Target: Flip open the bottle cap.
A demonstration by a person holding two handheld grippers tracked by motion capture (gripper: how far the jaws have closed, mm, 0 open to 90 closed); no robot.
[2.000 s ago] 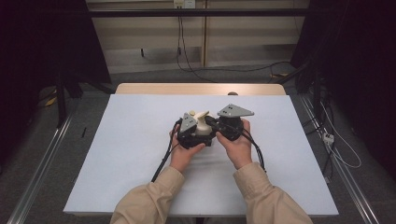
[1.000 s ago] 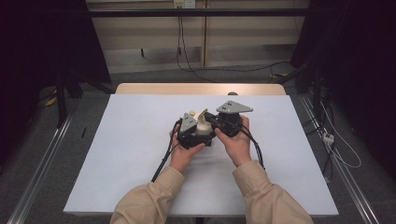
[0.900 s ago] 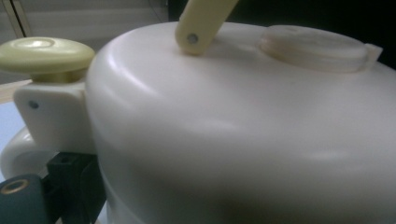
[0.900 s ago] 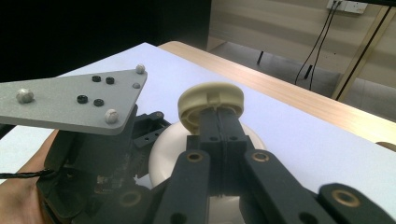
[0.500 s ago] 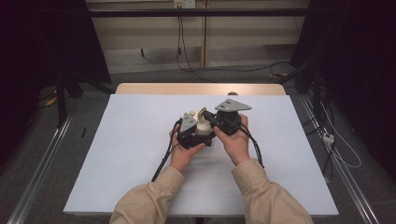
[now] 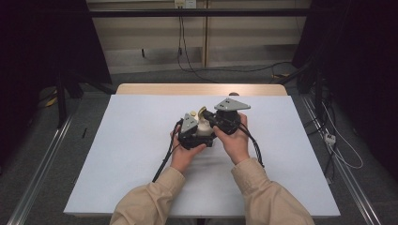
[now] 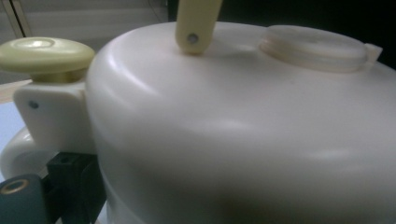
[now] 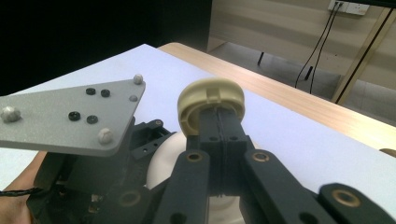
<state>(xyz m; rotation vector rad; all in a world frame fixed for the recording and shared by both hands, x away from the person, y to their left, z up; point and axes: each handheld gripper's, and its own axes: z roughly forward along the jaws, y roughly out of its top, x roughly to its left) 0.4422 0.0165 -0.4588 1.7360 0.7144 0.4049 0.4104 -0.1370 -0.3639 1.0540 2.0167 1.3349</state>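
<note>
Thing in hand: a cream-white, round-bodied plastic pot (image 6: 204, 128) with a pale yellow arched handle (image 8: 210, 91); it sat between the two grippers, just ahead of the left gripper (image 6: 197, 133) and below the tips of the right gripper (image 8: 219, 114).

Right gripper: its two black jaws were pressed together on the arched handle, pinching it at the crown; the pot's body lay just beneath them.

Left gripper: its view showed the pot's domed wall (image 7: 233, 140) pressed up very close, with a pale yellow round knob (image 7: 44, 51) off to one side and a flat cream cap (image 7: 313, 46) on top; we could not tell whether its jaws were spread or clamped.

What had changed: over the two seconds before, the right gripper's grey plate had crept a little farther from the person and tilted, while the left gripper had barely moved; the handle had stood a touch higher beside it.

Meaning for the work: we judged that the handle was being swung up while the left gripper steadied the body; the pot itself had not left the white table sheet (image 6: 131, 140).

Risk: a pinch at the thin crown could slip if the pull turned sideways.
</note>
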